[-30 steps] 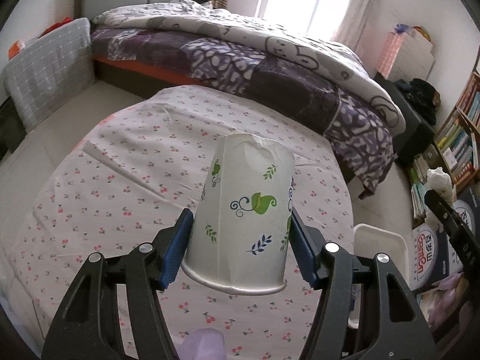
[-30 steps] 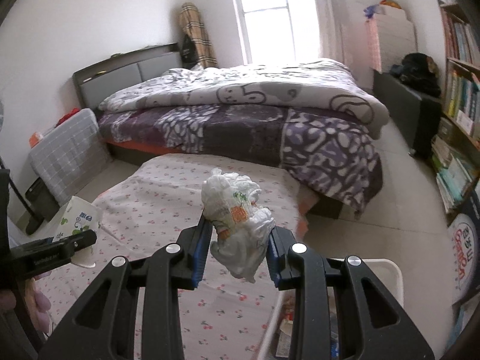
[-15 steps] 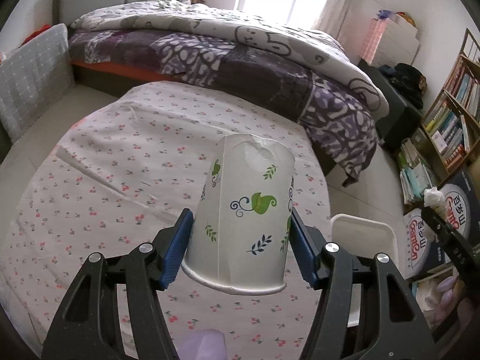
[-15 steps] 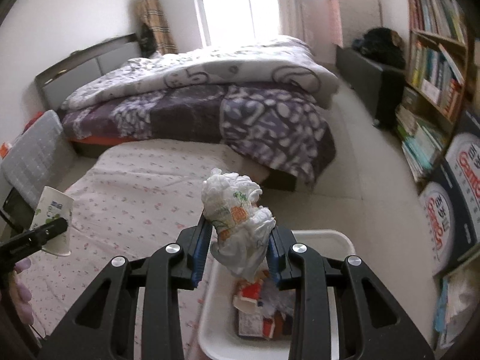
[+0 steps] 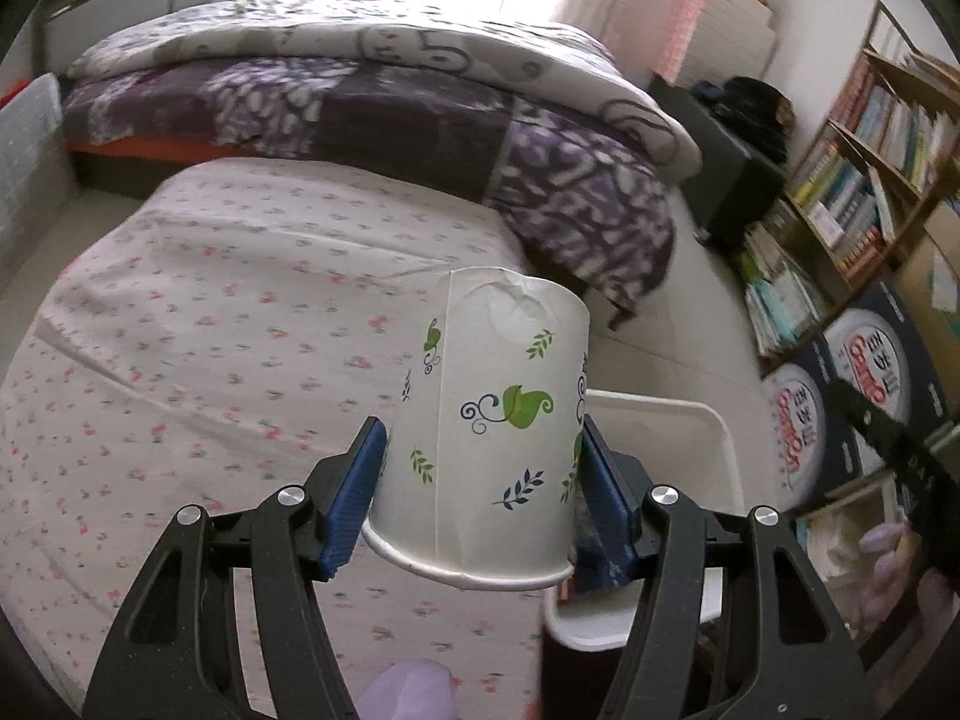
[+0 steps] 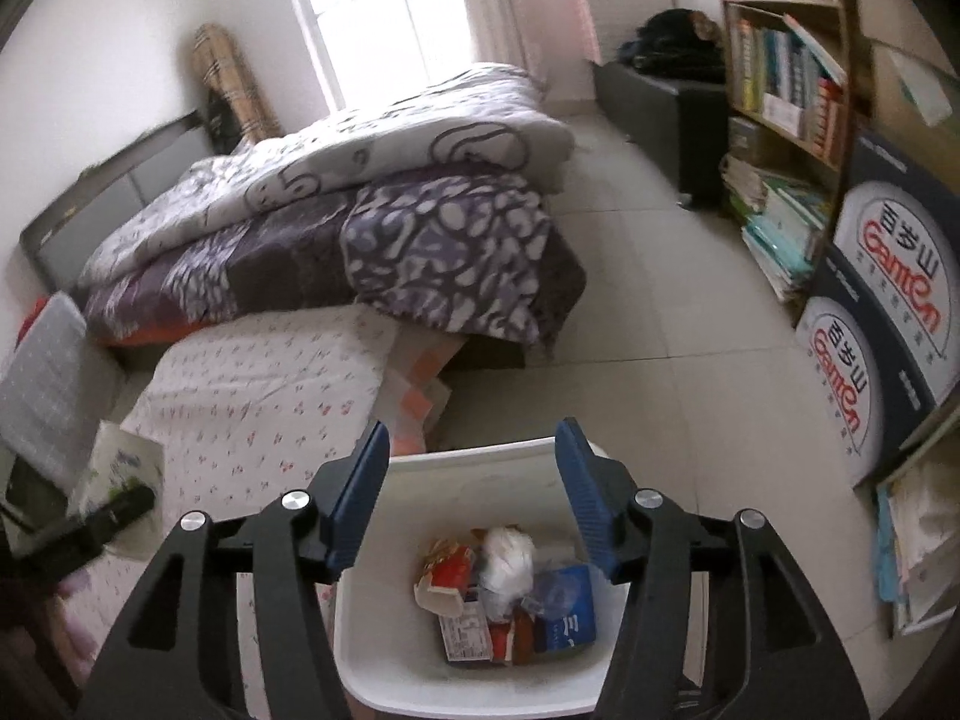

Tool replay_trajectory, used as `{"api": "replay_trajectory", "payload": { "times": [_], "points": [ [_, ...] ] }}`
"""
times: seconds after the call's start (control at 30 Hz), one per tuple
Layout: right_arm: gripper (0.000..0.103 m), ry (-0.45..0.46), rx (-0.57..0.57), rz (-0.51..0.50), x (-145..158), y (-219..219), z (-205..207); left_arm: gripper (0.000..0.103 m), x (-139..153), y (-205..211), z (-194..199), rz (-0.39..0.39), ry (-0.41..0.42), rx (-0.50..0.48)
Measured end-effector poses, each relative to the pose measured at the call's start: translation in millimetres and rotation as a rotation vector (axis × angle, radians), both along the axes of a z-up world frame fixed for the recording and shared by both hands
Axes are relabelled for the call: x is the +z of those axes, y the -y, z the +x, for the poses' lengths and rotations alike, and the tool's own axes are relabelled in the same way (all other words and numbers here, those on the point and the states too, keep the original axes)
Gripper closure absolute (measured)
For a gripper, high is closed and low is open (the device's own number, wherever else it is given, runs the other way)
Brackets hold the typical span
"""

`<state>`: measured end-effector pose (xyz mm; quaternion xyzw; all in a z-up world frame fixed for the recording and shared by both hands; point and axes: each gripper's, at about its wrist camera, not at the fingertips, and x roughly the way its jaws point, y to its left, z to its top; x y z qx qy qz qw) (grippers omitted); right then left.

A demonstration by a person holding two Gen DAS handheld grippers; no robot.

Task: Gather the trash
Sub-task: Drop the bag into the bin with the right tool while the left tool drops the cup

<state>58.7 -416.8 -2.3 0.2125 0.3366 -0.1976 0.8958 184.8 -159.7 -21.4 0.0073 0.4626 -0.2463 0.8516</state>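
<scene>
White bin [image 6: 480, 681] below the right gripper [image 6: 474, 495], whose jaws have just been opening, apparently holds the dropped wad [image 6: 509, 558]; next, the left gripper [image 5: 480, 498], clamped on the paper cup [image 5: 486, 450], must release it rightward over the bin.

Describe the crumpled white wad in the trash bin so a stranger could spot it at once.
Find the white bin on the tiled floor beside the flowered mattress. Among the packaging inside it lies the white wad, near the middle. It alone is soft, crumpled and plain white; its neighbours are printed red and blue wrappers.
</scene>
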Motion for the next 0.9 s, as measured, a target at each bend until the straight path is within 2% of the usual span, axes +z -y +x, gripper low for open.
{"api": "replay_trajectory", "payload": {
  "times": [0.53,0.77,0.9],
  "points": [
    [0.033,0.047,-0.112,0.054,3.5,42.4,-25.6,0.04,-22.5,86.3,-40.1,0.022,-0.047,-0.211],
    [0.026,0.065,-0.142,0.066,7.3,49.4,-32.0,0.025,-28.7,106.7,-45.8,-0.028,-0.105,-0.266],
    [0.018,0.078,-0.147,0.043,13.6,45.2,-31.9,0.019,-28.6,105.7,-48.0,-0.016,-0.097,-0.265]
  ]
}}
